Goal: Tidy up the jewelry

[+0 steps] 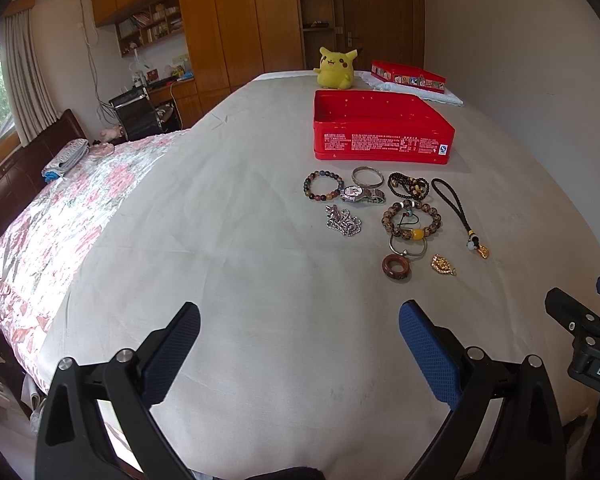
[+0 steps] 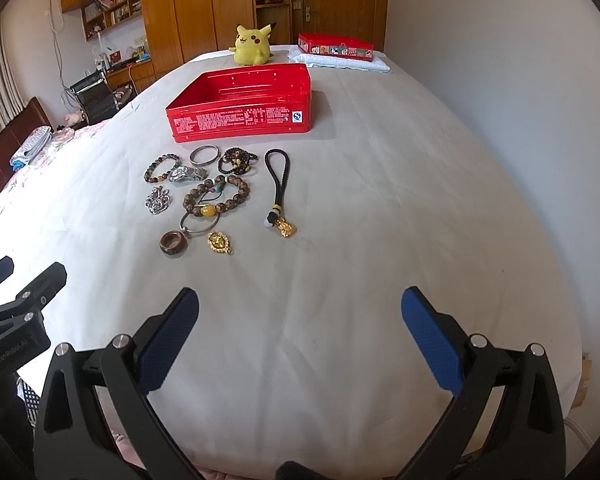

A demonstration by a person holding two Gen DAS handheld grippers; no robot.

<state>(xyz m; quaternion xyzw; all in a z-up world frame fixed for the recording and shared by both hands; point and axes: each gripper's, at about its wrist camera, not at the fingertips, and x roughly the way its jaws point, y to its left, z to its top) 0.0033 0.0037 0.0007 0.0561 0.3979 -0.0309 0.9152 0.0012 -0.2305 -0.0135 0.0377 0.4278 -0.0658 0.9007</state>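
We're holding left gripper (image 1: 300, 356) and right gripper (image 2: 300, 344) spread wide, gripping nothing, hovering over near bed (image 2: 360, 240). Jewelry (image 2: 204, 196) lying in cluster mid-bed, just near of open red tin (image 2: 240, 120). Lid (image 2: 335, 46) sitting far right.

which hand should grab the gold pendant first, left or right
Right, probably. Both tongs are open and empty, but the gold pendant lies nearer the right tongs, just left of centre; from the left tongs it sits far off to the side.
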